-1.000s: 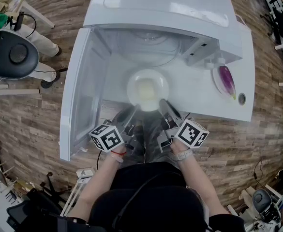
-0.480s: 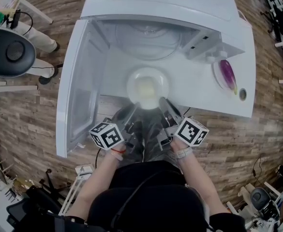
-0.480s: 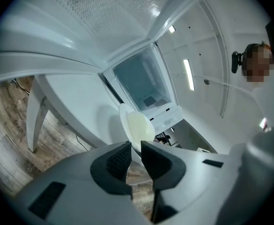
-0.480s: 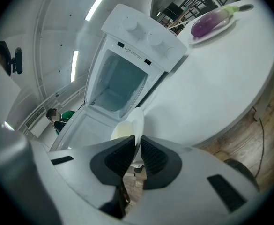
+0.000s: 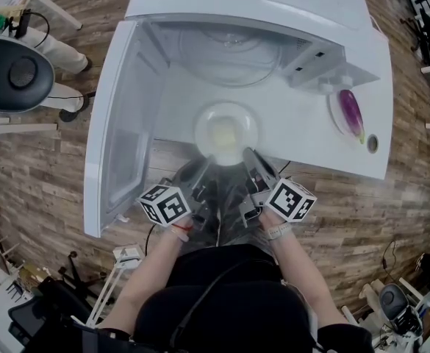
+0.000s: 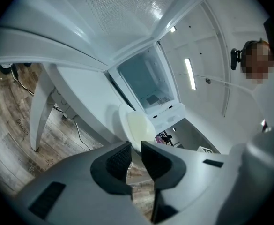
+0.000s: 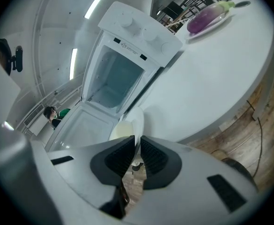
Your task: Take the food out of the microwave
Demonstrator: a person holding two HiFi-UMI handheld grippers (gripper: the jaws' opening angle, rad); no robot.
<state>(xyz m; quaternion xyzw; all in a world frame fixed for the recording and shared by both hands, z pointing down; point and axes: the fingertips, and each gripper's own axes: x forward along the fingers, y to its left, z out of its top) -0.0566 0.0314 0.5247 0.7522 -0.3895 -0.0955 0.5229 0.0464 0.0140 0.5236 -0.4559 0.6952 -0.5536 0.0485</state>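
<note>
Just outside the microwave's (image 5: 251,20) open mouth, a white plate (image 5: 226,109) carrying pale yellow food (image 5: 224,134) sits at the near edge of the white table (image 5: 303,145). It is clear of the cavity, though no view settles whether it rests on the tabletop or hangs just above it. The microwave door (image 5: 123,123) is swung wide to the left of the opening, and the glass turntable (image 5: 229,50) inside is bare.

Both grippers meet the plate's rim on the side farthest from the microwave. The left gripper (image 6: 136,145) has that rim between its jaws. They have just eased apart a little, yet the pads seem to touch the rim on both sides. The right gripper (image 7: 137,138) is clamped on the rim, its pads drawn close with only the thin white edge between them.

To the right of the microwave, well apart from the held plate, a purple eggplant (image 5: 352,112) lies on a small dish (image 5: 336,120).
</note>
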